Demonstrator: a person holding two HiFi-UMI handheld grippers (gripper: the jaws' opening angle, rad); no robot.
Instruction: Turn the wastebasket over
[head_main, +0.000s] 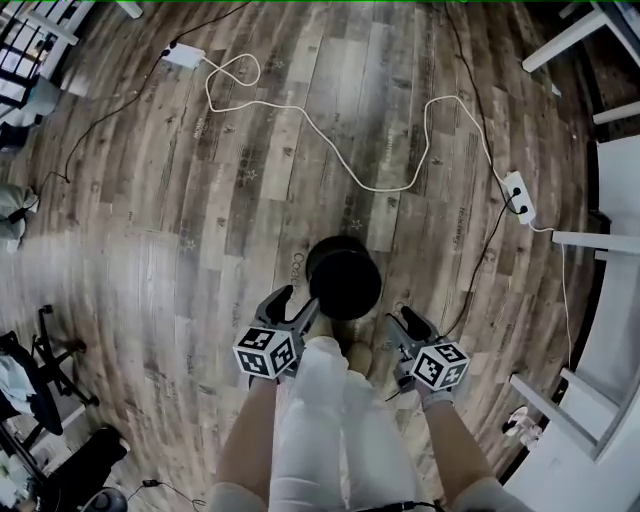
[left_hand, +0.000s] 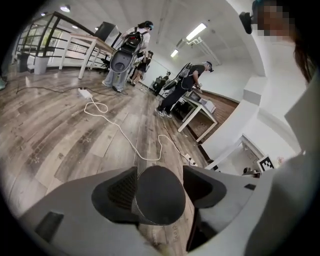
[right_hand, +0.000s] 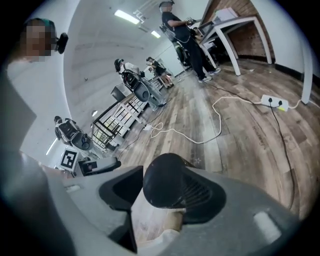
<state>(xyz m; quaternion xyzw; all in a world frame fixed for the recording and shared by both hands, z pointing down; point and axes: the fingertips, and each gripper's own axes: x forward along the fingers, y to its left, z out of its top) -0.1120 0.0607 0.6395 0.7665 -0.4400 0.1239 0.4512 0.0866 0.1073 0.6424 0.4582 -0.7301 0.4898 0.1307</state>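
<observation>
A wooden floor (head_main: 250, 200) fills the head view. White tables (head_main: 600, 240) stand to the right of the wastebasket (head_main: 345, 280), cut off by the frame edge. The person's legs (head_main: 330, 430) in pale trousers hide the floor on the near side of the wastebasket. The wastebasket, black and round, stands on the floor; its upper end reads as a flat dark disc, and whether that is base or mouth cannot be told. The left gripper (head_main: 296, 304) sits just beside its near left edge and the right gripper (head_main: 403, 330) near its right. Both have their fingers (left_hand: 117, 192) spread and released, with the wastebasket showing between them and its foot hidden. A white cable (head_main: 350, 170) loops beyond it to a power strip (head_main: 520, 196).
</observation>
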